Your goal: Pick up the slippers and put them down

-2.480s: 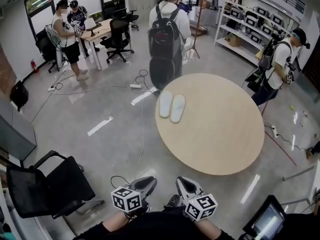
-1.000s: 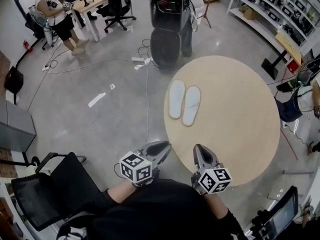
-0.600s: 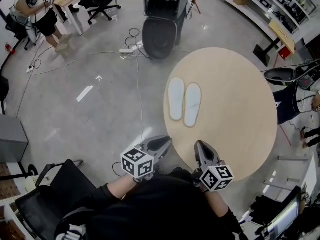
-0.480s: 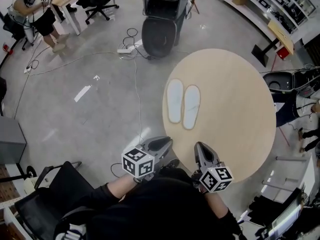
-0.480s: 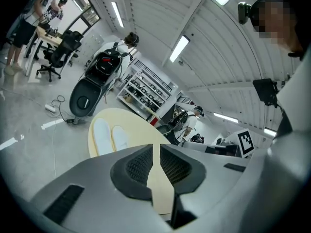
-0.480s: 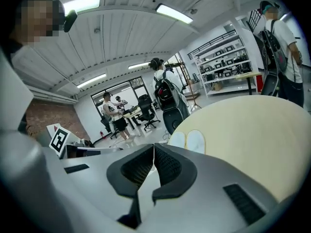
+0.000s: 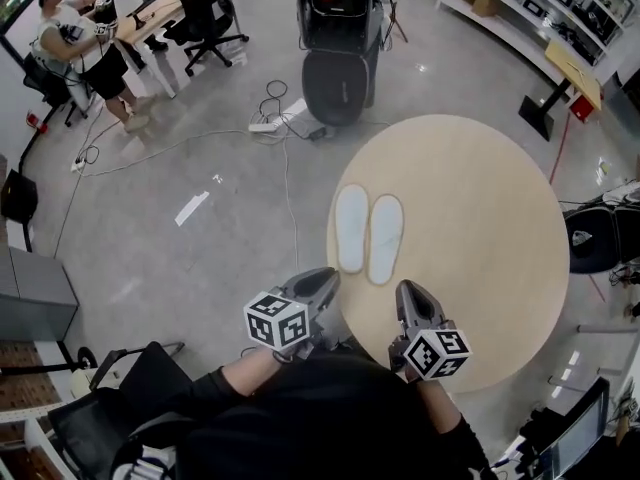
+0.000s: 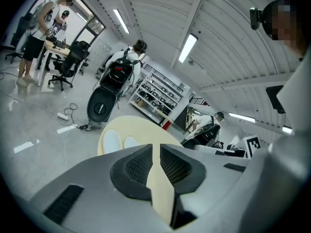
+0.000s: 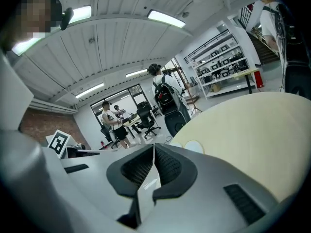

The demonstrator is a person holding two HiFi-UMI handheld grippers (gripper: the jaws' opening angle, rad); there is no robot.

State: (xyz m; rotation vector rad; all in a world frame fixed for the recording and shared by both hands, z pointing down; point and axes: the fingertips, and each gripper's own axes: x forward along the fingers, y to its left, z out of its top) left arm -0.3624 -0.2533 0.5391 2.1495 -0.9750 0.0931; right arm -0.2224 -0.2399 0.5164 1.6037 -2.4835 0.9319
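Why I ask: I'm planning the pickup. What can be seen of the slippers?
The slippers lie flat, one beside the other, on the round beige table near its left edge in the head view, long axes parallel and running up the picture. Each is a long oval, pale whitish-blue with a thin tan rim; no strap shows. Whether they touch each other is unclear. Nothing else touches them.

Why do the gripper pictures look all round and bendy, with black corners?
Left gripper view: the wide lens curves the ceiling lights and darkens the corners. Right gripper view: same bend, so the table bulges. Head view: gentler bend, slippers sharp, a bright streak on the floor that looks like glare.
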